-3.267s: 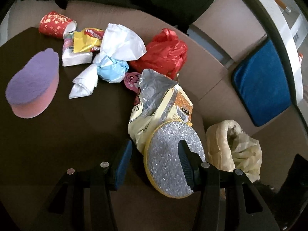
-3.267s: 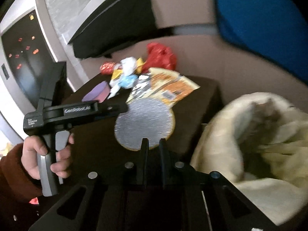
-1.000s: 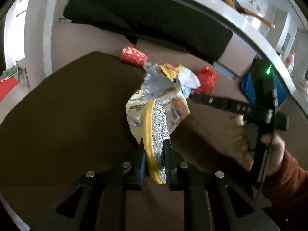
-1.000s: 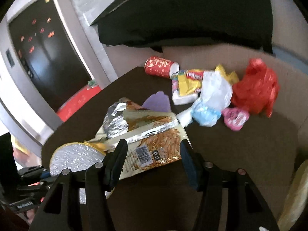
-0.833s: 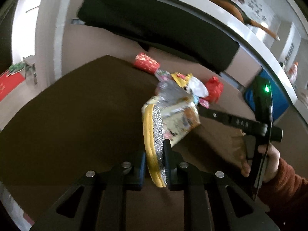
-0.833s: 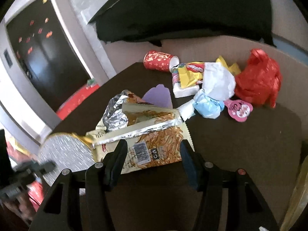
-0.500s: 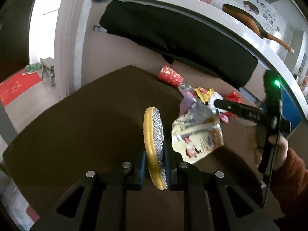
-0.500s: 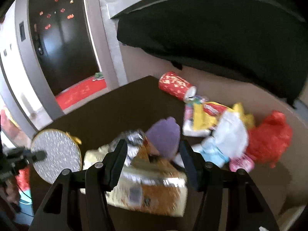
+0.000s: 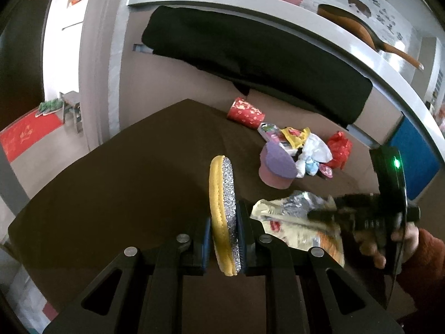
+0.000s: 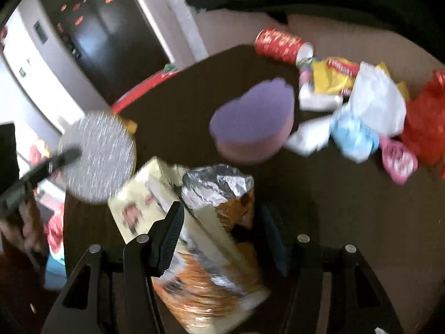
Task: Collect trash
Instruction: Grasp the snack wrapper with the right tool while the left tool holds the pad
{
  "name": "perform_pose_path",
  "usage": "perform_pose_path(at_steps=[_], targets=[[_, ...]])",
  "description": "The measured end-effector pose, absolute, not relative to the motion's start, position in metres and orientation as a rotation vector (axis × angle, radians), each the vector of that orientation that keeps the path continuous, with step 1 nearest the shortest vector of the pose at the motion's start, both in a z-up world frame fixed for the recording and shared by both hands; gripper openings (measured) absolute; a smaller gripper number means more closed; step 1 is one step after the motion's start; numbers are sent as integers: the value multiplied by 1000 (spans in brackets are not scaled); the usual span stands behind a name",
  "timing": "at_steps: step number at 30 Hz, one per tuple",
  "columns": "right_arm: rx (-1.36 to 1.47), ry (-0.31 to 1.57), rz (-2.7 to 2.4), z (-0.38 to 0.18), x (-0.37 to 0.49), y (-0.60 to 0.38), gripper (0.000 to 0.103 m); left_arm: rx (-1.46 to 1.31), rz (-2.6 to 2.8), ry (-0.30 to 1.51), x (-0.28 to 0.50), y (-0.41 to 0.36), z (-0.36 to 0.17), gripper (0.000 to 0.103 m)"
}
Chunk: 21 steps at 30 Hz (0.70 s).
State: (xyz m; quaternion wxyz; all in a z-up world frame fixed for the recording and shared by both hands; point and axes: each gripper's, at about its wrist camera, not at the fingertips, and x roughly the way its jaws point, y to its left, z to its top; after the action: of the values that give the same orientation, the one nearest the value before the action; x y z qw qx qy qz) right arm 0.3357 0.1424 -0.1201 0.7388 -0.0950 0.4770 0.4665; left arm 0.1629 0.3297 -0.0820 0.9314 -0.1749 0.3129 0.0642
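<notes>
1. Above the dark table (image 9: 116,194), the left gripper (image 9: 224,239) is pinching a round scrub pad (image 9: 224,211) on edge (yellow side left, glittery silver side right).
2. The right gripper (image 10: 222,236) has its fingers spread around a torn snack bag (image 10: 200,236), which looks lifted off the table; can't tell if they're touching it.
3. At the far right sits the remaining trash: purple sponge (image 9: 276,167), red paper cup (image 9: 246,111), crumpled wrappers (image 9: 303,144), red plastic bag (image 9: 339,149).
</notes>
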Motion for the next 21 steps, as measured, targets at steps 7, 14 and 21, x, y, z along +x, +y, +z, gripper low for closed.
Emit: perform_pose_path(at_steps=[7, 14, 21], targets=[[-370, 948, 1000, -127, 312, 153, 65, -382, 149, 662, 167, 328, -84, 17], [-425, 899, 982, -133, 301, 167, 87, -392, 167, 674, 165, 331, -88, 17], [-448, 918, 979, -130, 301, 172, 76, -387, 175, 659, 165, 328, -87, 17]])
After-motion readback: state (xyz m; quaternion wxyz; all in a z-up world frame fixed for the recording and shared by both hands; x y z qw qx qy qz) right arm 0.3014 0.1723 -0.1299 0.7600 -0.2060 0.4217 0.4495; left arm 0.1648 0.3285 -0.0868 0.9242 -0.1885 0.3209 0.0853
